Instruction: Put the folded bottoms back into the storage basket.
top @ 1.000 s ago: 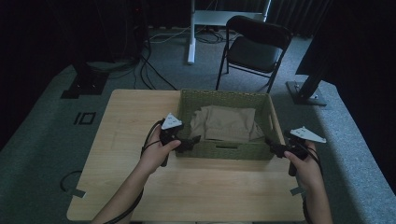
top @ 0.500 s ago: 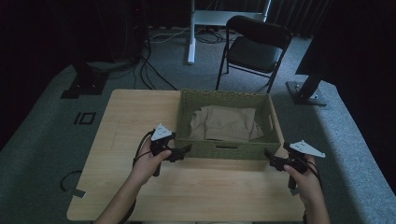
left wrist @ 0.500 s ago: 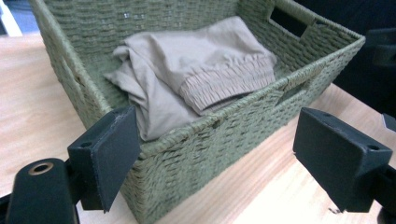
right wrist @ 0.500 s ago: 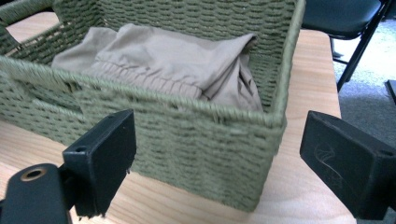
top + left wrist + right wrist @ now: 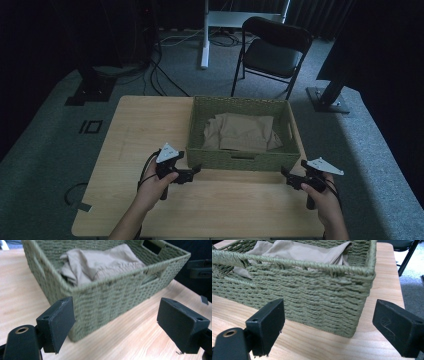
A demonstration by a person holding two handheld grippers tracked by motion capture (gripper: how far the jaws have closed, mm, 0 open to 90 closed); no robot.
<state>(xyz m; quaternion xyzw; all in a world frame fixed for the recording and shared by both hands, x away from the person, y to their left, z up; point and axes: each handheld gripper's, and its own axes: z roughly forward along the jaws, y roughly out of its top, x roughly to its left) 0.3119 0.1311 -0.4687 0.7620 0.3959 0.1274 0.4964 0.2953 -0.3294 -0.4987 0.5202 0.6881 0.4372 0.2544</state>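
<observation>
A green woven basket [image 5: 243,161] stands on the wooden table [image 5: 140,130], with folded beige cloth [image 5: 242,132] inside it. My left gripper [image 5: 194,172] is open just off the basket's front left corner [image 5: 75,315], nothing between its jaws. My right gripper [image 5: 286,177] is open near the front right corner [image 5: 359,302], also holding nothing. Both sit slightly back from the basket wall, not touching it. The cloth [image 5: 100,262] lies crumpled toward the near side in the left gripper view, and the cloth [image 5: 299,251] peeks over the rim in the right gripper view.
A black folding chair [image 5: 272,50] and a white post [image 5: 205,35] stand beyond the table on grey carpet. Black stand bases [image 5: 327,100] and cables [image 5: 150,65] lie on the floor. Bare tabletop stretches left of the basket and along the front edge.
Both grippers have pulled back from the basket's sides toward the table's front edge and come slightly lower. The basket and cloth have not moved.
</observation>
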